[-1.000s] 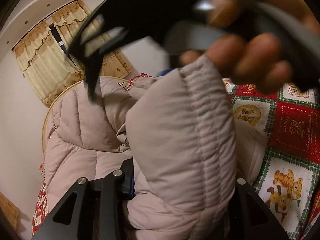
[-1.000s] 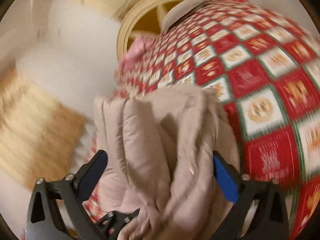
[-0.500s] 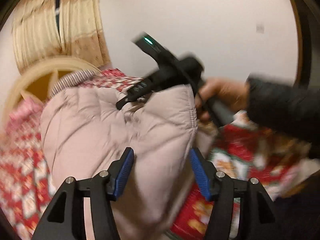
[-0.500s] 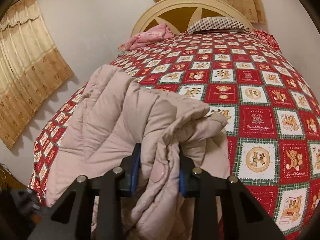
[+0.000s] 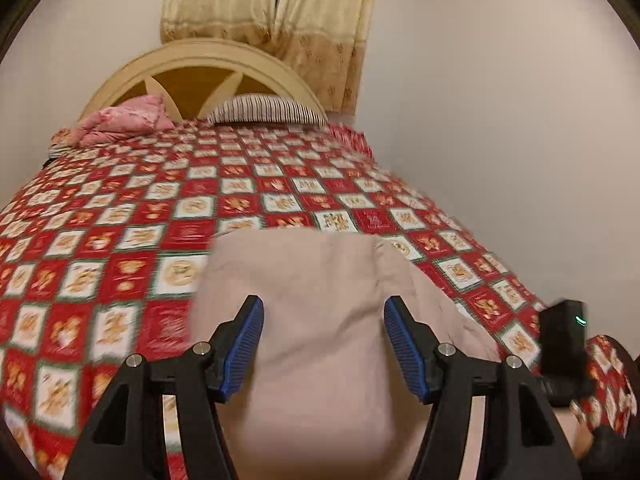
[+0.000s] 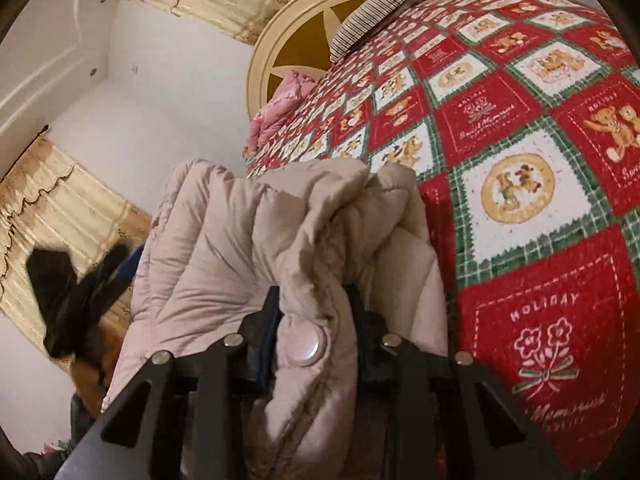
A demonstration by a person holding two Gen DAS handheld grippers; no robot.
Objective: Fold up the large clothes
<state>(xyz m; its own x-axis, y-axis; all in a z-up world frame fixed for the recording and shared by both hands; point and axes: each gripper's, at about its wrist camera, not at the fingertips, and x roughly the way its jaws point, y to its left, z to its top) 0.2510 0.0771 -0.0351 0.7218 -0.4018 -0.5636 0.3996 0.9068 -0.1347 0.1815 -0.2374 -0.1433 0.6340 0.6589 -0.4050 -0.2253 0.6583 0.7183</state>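
A beige puffer jacket (image 5: 320, 288) lies bunched near the foot of the bed; it also shows in the right wrist view (image 6: 256, 248). My left gripper (image 5: 324, 344) is open just above the jacket, its blue pads (image 5: 244, 348) apart and holding nothing. My right gripper (image 6: 314, 320) is shut on a thick fold of the jacket with a round snap button (image 6: 302, 346). The right gripper's body (image 5: 564, 344) shows at the right edge of the left wrist view. The left gripper (image 6: 80, 292) shows blurred at the left of the right wrist view.
The bed has a red, green and white holiday quilt (image 5: 120, 232). A striped pillow (image 5: 268, 110) and a pink blanket (image 5: 128, 120) lie by the cream headboard (image 5: 200, 68). Curtains (image 5: 276, 12) hang behind. A wall runs along the bed's right side.
My left gripper has let go of the jacket, opened and drawn back; the jacket has dropped onto the bed. My right gripper stays shut on its fold and has tilted.
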